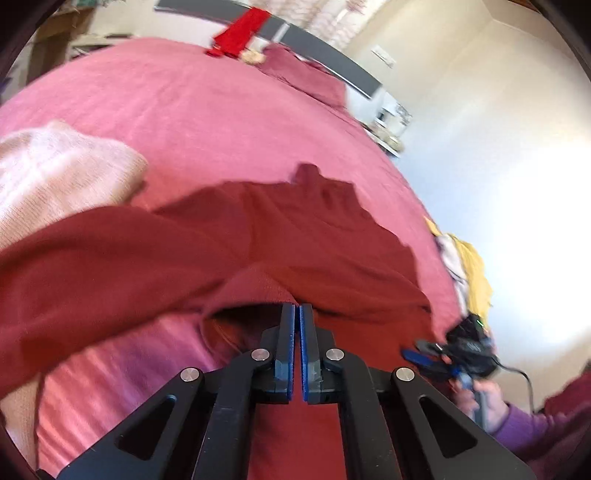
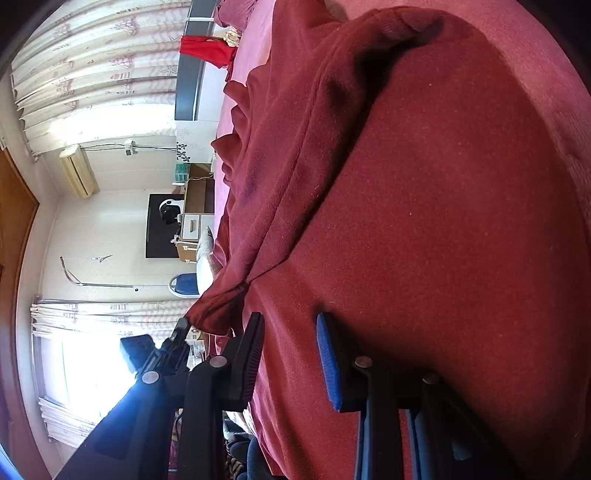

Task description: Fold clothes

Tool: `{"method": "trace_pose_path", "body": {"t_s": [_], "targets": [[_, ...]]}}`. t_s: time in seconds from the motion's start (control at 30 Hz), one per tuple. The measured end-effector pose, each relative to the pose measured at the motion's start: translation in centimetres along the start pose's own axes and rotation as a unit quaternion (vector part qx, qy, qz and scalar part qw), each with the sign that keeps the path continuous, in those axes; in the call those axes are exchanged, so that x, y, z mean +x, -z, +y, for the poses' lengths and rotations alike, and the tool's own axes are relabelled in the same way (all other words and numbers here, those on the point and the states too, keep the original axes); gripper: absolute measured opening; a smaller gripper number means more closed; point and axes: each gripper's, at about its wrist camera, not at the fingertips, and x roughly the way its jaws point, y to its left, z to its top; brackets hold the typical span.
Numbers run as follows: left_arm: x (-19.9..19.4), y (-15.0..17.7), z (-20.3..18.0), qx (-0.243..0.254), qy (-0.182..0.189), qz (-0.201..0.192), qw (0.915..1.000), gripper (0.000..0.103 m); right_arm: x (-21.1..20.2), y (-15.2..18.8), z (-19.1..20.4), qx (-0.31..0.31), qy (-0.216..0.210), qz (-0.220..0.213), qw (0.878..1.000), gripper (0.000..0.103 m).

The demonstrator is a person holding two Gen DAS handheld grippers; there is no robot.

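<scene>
A dark red knit garment [image 1: 295, 229] lies spread across the pink bed cover [image 1: 184, 110]. My left gripper [image 1: 297, 308] is shut on its near hem, and the fabric rises to the pinched fingertips. The right wrist view shows that same gripper [image 2: 181, 328] holding a lifted corner of the garment [image 2: 424, 221]. My right gripper [image 2: 288, 317] stands open, its fingertips against the garment, with a gap and fabric behind it between the blue pads. In the left wrist view the right gripper [image 1: 417, 352] is blurred at the garment's right edge, held by a hand [image 1: 480, 398].
A pale pink garment [image 1: 55, 173] lies on the bed at the left. A yellow and white pile [image 1: 472, 266] sits at the bed's right edge. A pillow [image 1: 306, 74] and a bright red item [image 1: 240, 33] are at the headboard. A nightstand [image 1: 391, 125] stands beyond.
</scene>
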Motion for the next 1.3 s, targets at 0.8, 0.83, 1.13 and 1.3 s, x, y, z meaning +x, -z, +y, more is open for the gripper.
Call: {"method": "trace_pose_path", "body": {"t_s": [0.8,0.83,1.13,1.3], "targets": [[6.0,4.1,1.3,-0.077,-0.055,0.029,0.9951,0.05,-5.7,-5.5,-1.6,0.09,-0.011,-0.122,0.988,0.036],[6.4,4.0,1.2,-0.067,-0.073,0.033,0.9945,0.018,-6.3,-5.9,-2.0,0.101,-0.021,-0.134,0.986,0.036],[4.6,2.8,-0.5,0.028,-0.06,0.072,0.9952,0.006,-8.8,-8.4,-1.5,0.083,-0.014,-0.153,0.985,0.005],[2.8,3.2,-1.0,0.072,-0.043,0.089,0.9925,0.006,-10.0,-9.1,-2.0,0.094,0.005,-0.149,0.984,0.005]]}}
